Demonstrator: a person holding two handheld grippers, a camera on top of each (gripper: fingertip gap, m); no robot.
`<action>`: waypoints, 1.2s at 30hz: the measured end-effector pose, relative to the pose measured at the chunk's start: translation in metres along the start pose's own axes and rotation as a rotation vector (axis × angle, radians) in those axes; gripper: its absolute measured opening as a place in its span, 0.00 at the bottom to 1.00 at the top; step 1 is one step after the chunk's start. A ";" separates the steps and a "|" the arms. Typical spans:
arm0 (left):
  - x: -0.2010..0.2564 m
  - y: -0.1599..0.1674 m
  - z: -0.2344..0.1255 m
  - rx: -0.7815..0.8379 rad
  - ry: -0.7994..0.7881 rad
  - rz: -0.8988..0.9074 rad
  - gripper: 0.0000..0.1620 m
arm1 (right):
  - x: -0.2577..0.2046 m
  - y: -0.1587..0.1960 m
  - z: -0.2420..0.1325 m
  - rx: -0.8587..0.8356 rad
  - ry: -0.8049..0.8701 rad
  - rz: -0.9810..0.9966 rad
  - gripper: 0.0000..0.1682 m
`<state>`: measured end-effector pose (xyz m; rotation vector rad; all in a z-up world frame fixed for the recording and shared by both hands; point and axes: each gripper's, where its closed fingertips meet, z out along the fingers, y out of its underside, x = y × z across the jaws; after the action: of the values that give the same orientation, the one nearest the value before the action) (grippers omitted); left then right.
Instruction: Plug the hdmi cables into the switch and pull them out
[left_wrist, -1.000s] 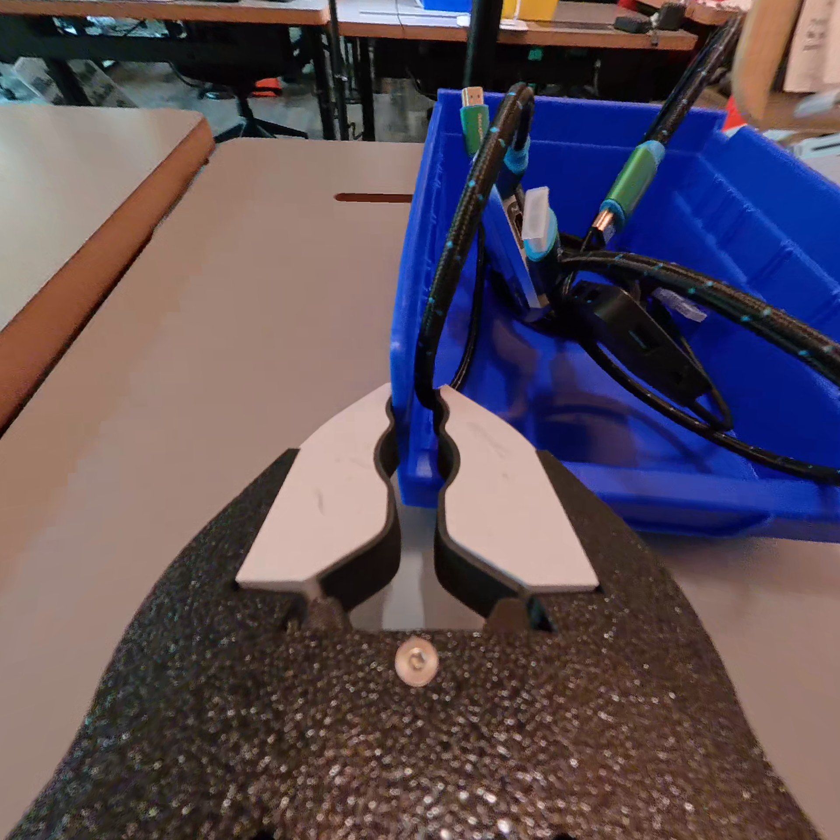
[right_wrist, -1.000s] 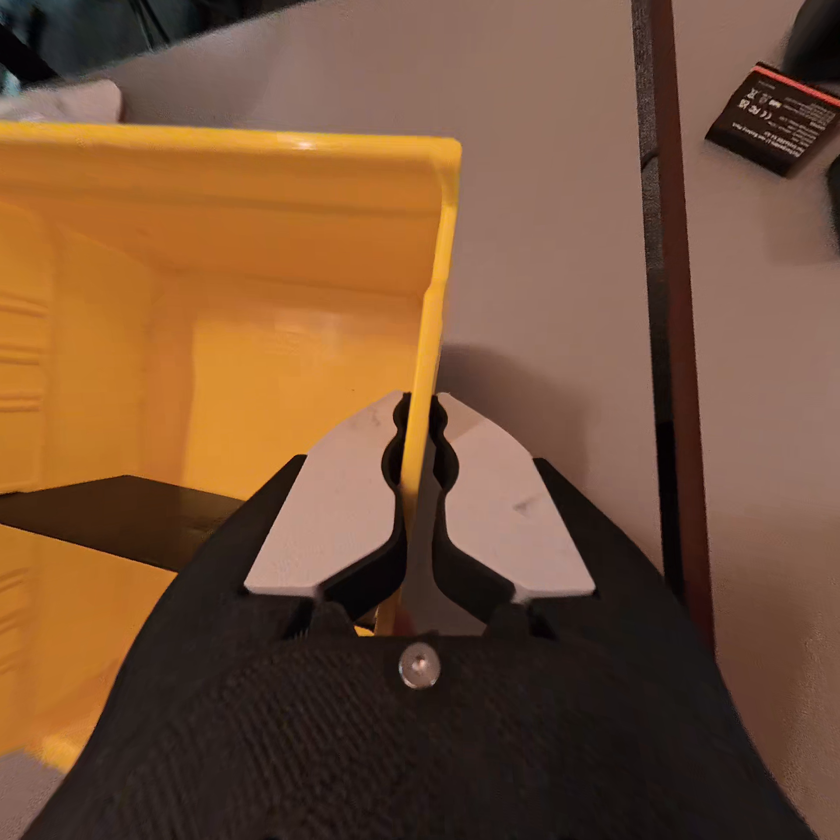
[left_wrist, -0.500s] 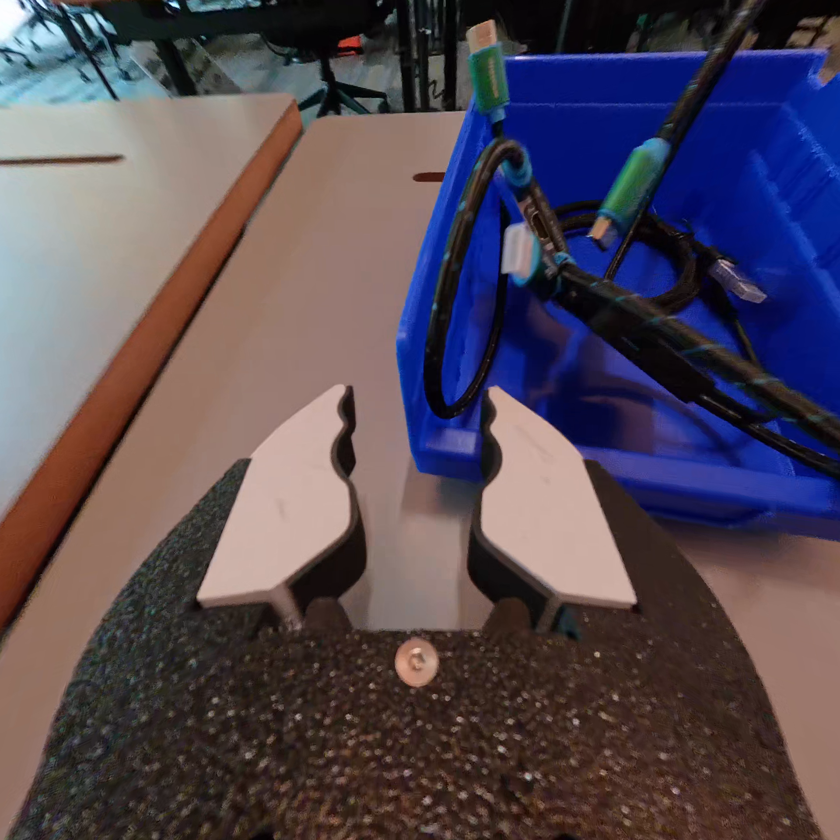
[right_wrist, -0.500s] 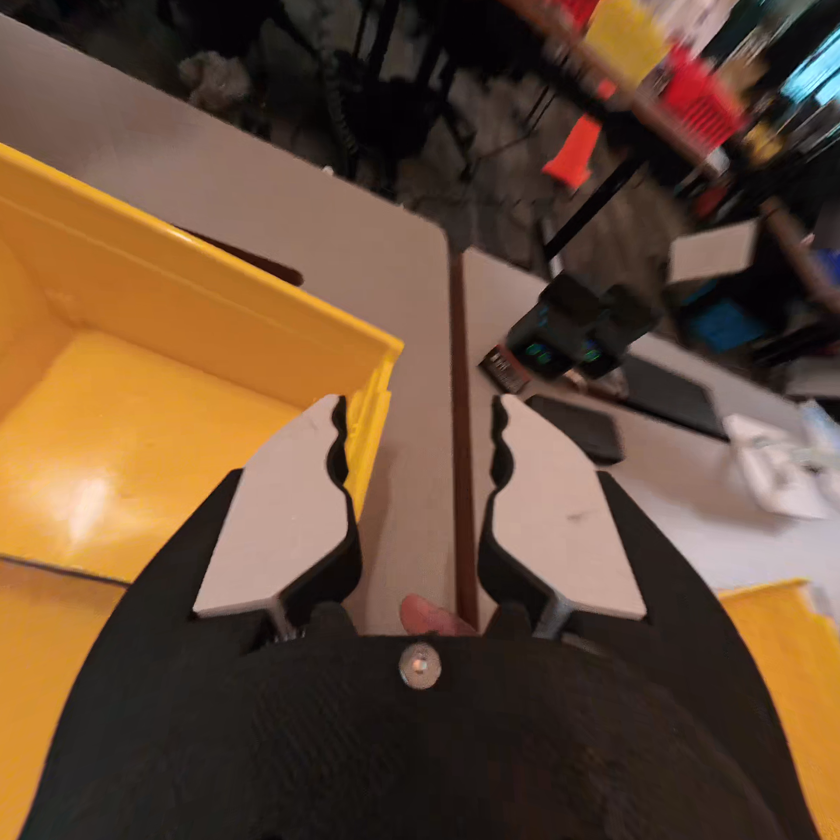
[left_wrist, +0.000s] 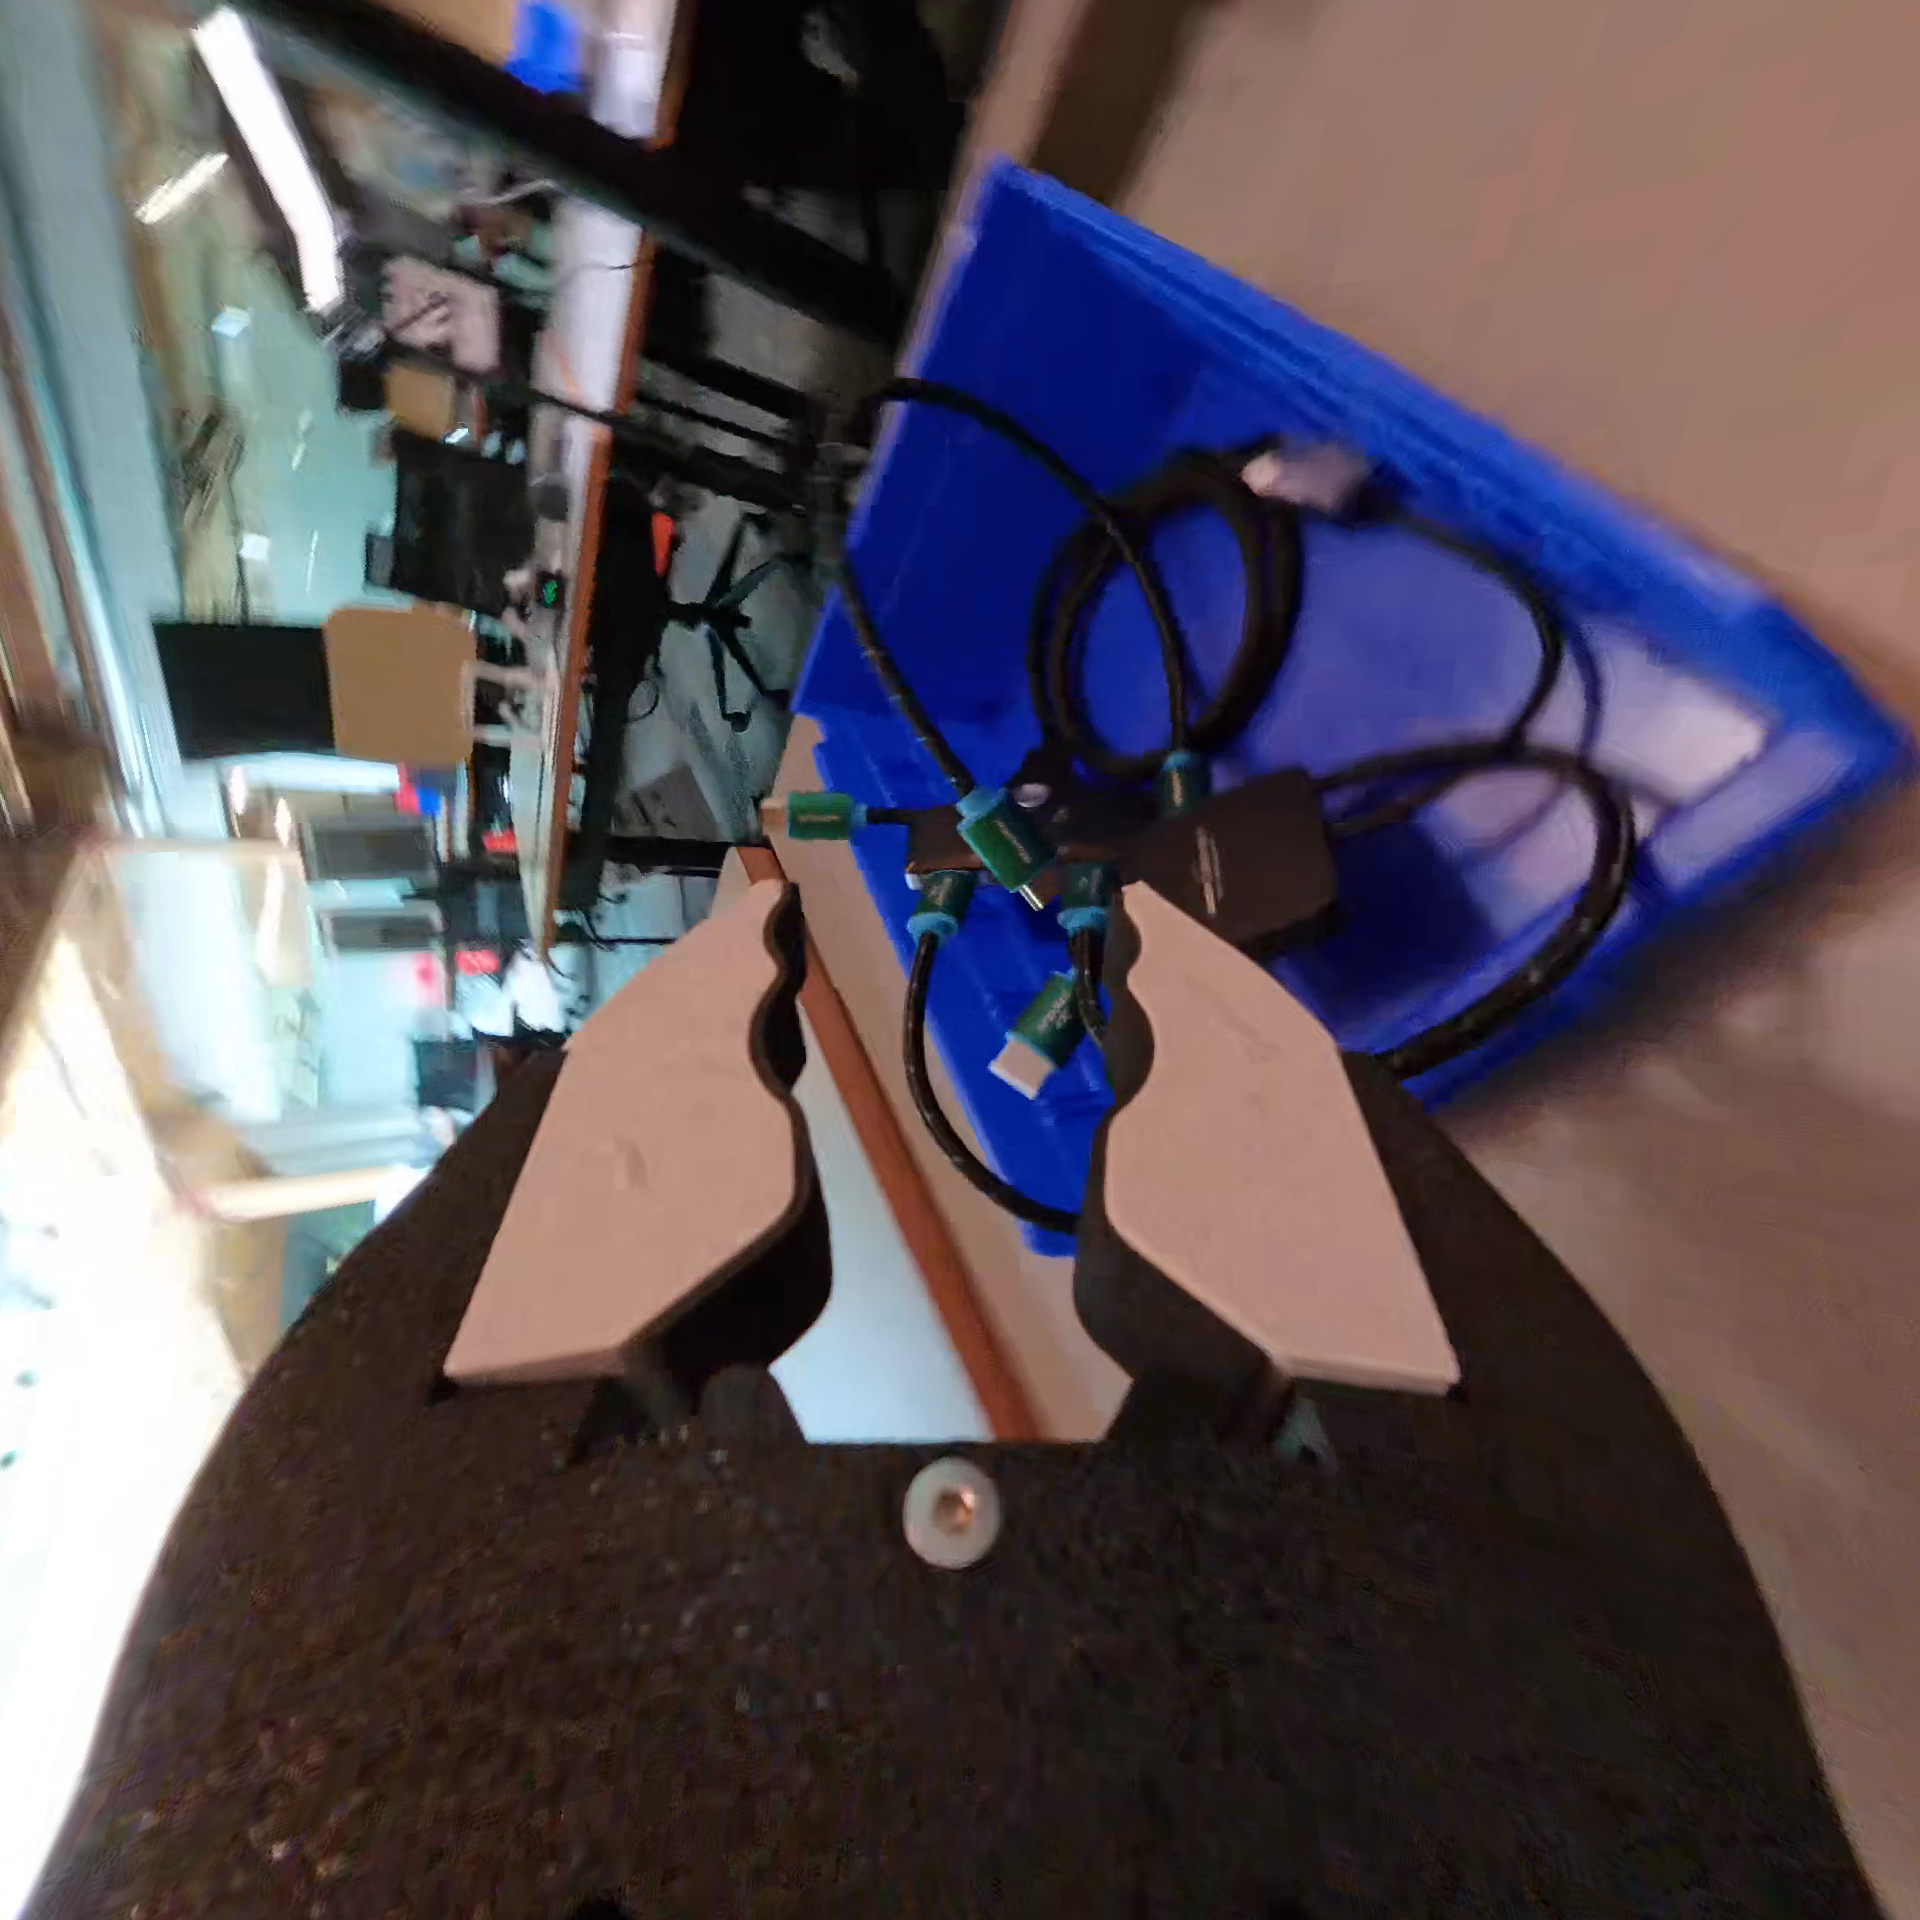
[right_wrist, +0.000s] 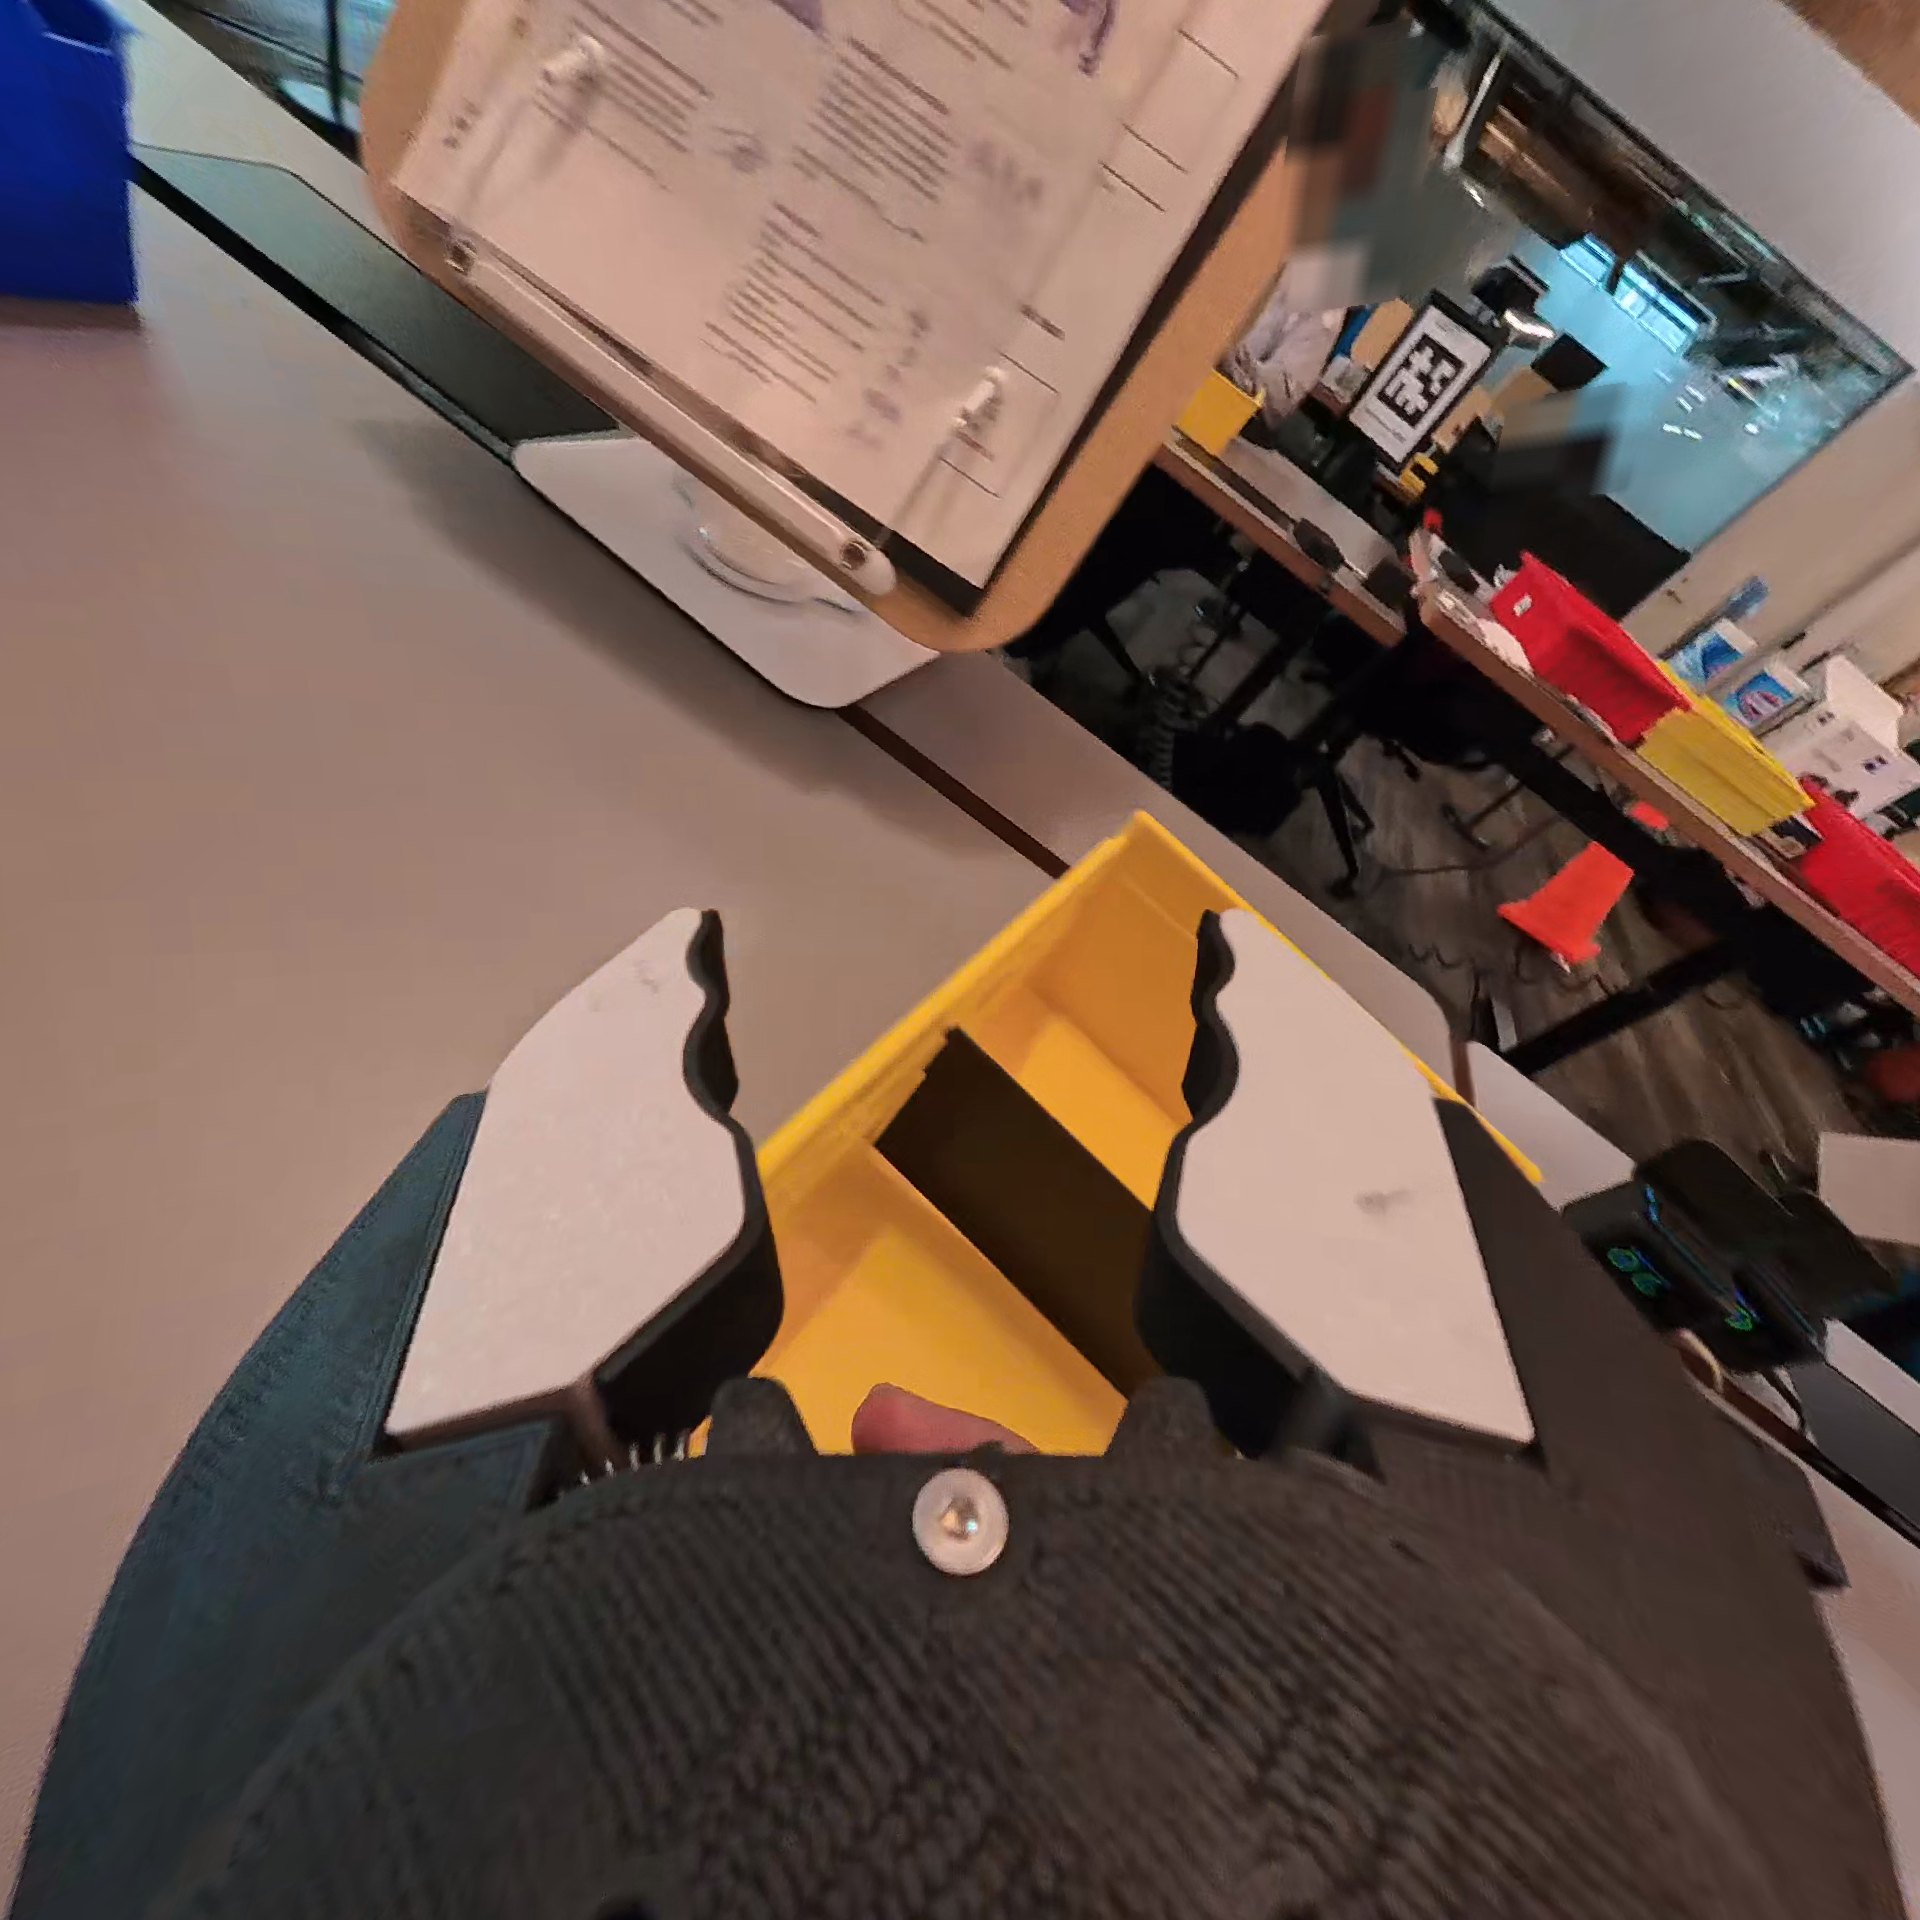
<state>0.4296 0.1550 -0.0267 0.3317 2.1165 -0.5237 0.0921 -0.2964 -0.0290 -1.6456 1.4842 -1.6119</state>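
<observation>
In the left wrist view, a blue bin (left_wrist: 1340, 665) holds a black HDMI switch (left_wrist: 1257, 862) and several black braided HDMI cables (left_wrist: 1153, 613) with green plugs (left_wrist: 1003, 836). One plug (left_wrist: 1044, 1029) hangs over the bin's near rim. My left gripper (left_wrist: 951, 925) is open and empty, rolled sideways, just in front of the bin. In the right wrist view, my right gripper (right_wrist: 956, 935) is open and empty, above a yellow bin (right_wrist: 1039, 1132) with a black divider (right_wrist: 1023, 1143).
A document stand on a white base (right_wrist: 727, 582) stands beyond the yellow bin. A dark charger with green lights (right_wrist: 1704, 1247) lies at the right. A corner of the blue bin (right_wrist: 62, 166) shows at the far left. A brown table seam (left_wrist: 883, 1101) runs beside the blue bin.
Both grippers let go of their bin walls, opened and pulled back. The left one has rolled sideways. The right one has swung up and away, now wider open.
</observation>
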 end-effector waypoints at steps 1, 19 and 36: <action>0.008 -0.001 0.008 -0.044 0.056 0.125 0.37 | -0.006 -0.004 0.002 0.016 -0.009 -0.002 0.53; 0.087 0.029 0.071 -0.362 0.497 0.457 0.27 | -0.012 -0.013 -0.003 0.127 -0.150 0.167 0.59; -0.052 -0.032 -0.002 -0.076 -0.489 0.557 0.09 | -0.032 -0.029 -0.005 0.173 -0.210 0.165 0.53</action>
<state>0.4436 0.1263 0.0246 0.6511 1.4798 -0.1677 0.1061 -0.2566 -0.0184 -1.5032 1.2997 -1.3911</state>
